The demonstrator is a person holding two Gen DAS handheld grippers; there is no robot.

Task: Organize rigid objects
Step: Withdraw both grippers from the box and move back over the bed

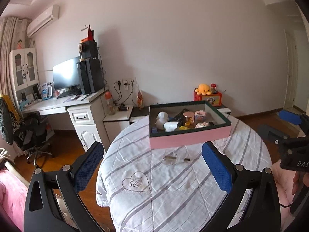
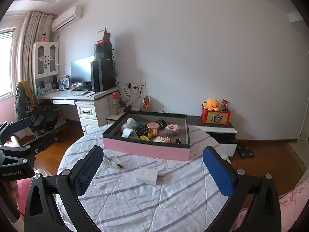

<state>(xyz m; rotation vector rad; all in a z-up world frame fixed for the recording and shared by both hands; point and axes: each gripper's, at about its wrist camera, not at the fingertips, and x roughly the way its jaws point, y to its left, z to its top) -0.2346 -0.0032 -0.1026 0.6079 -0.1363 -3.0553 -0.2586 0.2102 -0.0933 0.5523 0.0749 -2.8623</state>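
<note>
Both your grippers, left (image 1: pixel 152 166) and right (image 2: pixel 152 168), hang with jaws wide and empty. Next pick: lower onto the charger (image 2: pixel 147 176), then carry it into the box (image 2: pixel 144 149).

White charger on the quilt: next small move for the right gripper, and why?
Probably lower the right gripper, which is open and empty, onto the white charger and close. The charger lies loose on the striped quilt between the fingers, still outside the pink box that already holds other items. The clear object can follow.
</note>
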